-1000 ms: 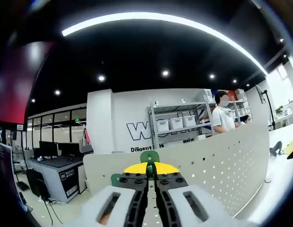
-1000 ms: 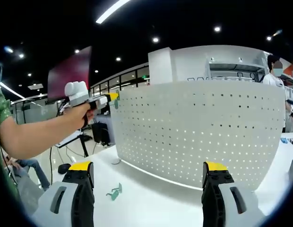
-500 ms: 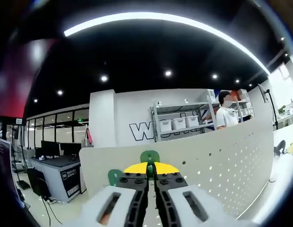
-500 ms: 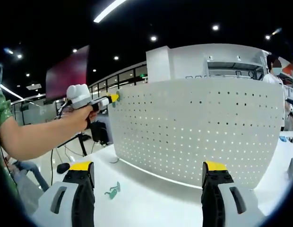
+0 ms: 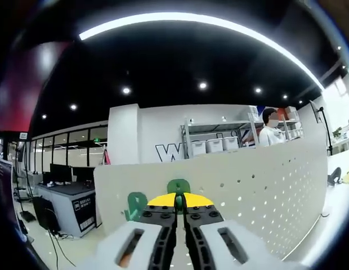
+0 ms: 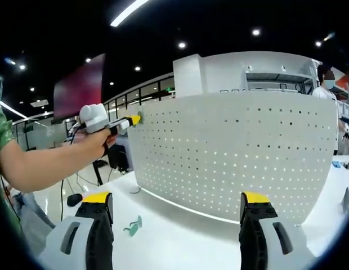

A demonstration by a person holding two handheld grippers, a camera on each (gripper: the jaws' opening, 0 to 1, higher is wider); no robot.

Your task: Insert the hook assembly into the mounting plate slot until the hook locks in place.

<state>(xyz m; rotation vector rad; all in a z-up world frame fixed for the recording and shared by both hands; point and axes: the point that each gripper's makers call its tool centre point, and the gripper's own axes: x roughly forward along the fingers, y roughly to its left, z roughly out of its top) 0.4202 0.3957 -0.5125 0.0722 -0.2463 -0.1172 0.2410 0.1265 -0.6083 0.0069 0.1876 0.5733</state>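
Note:
A white perforated mounting plate (image 6: pixel 236 157) stands upright on the white table (image 6: pixel 180 236); in the left gripper view the plate (image 5: pixel 264 191) runs right from my jaws. My left gripper (image 5: pixel 179 203) is shut on a green hook (image 5: pixel 178 187), right up against the plate's upper left corner. A second green hook (image 5: pixel 135 205) sits on the plate's edge just left of it. The right gripper view shows the left gripper (image 6: pixel 129 120) at that corner, held by a person's hand. My right gripper (image 6: pixel 175 211) is open, low before the plate. A loose green hook (image 6: pixel 135 227) lies on the table.
Behind the plate are shelves with white bins (image 5: pixel 211 146) and a person (image 5: pixel 271 132) standing at the back right. A desk with monitors (image 5: pixel 65 194) stands on the floor to the left. The person's forearm (image 6: pixel 45 163) crosses the left of the right gripper view.
The left gripper has moved slightly lower and closer against the plate's top corner; the second hook on the edge now looks larger. The right gripper has stayed put.

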